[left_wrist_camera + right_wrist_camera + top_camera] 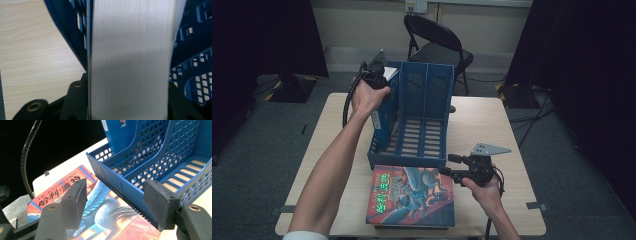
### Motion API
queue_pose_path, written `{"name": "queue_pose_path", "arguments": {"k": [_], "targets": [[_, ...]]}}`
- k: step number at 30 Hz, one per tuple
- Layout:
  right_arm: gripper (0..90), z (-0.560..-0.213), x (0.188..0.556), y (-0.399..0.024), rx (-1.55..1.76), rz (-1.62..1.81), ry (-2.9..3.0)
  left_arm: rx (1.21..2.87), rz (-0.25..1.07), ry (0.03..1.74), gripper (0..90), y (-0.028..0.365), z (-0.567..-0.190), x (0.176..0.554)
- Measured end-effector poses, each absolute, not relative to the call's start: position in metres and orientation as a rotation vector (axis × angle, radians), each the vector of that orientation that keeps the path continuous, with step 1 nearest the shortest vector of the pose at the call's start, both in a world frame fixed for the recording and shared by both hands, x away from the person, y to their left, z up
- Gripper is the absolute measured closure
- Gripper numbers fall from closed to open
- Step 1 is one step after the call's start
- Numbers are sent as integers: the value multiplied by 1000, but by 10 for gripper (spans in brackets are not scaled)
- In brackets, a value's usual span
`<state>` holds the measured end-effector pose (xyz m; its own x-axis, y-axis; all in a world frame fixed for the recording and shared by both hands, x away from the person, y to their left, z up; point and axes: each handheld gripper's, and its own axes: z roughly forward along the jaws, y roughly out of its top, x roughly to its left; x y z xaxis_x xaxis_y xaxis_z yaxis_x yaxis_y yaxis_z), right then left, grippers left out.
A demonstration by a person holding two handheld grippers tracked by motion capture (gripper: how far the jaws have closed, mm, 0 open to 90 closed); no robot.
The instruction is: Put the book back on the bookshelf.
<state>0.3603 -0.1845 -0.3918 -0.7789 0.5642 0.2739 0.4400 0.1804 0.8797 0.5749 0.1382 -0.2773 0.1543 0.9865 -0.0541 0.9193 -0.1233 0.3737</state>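
The left gripper [374, 75] was up at the far-left corner of the blue file rack [424, 90], clamped onto a thick book [377, 117] that stood upright in the rack's leftmost slot. In the left gripper view the book's white page edge [131, 60] ran straight up between the two black jaws, touching both sides — a firm pinch, with the rack's blue lattice wall [72, 37] right beside it and bare wooden table [37, 50] off to the left.

The right gripper [449, 167] hung low over the near right part of the table [492, 125], jaws spread wide with nothing between them. In the right gripper view its pads [75, 195] framed the rack's near front wall [120, 185] and the second book [100, 217] — a colourful one with Chinese characters on the cover, lying flat just in front of the rack at the table's near edge [412, 197].

A black folding chair [437, 45] stood beyond the far side of the table, and the floor around was grey carpet.
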Motion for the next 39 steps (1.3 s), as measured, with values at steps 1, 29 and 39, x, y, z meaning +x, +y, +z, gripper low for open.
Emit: {"name": "queue_pose_path", "arguments": {"k": [1, 29, 39], "targets": [[352, -392, 360, -184, 994, 1668, 2325, 2103, 297, 1838, 612, 139, -278, 575], [351, -391, 357, -176, 971, 1646, 2345, 2057, 375, 1551, 391, 168, -284, 522], [352, -392, 358, -177, 984, 1639, 2341, 1986, 350, 1413, 361, 186, -316, 501]]}}
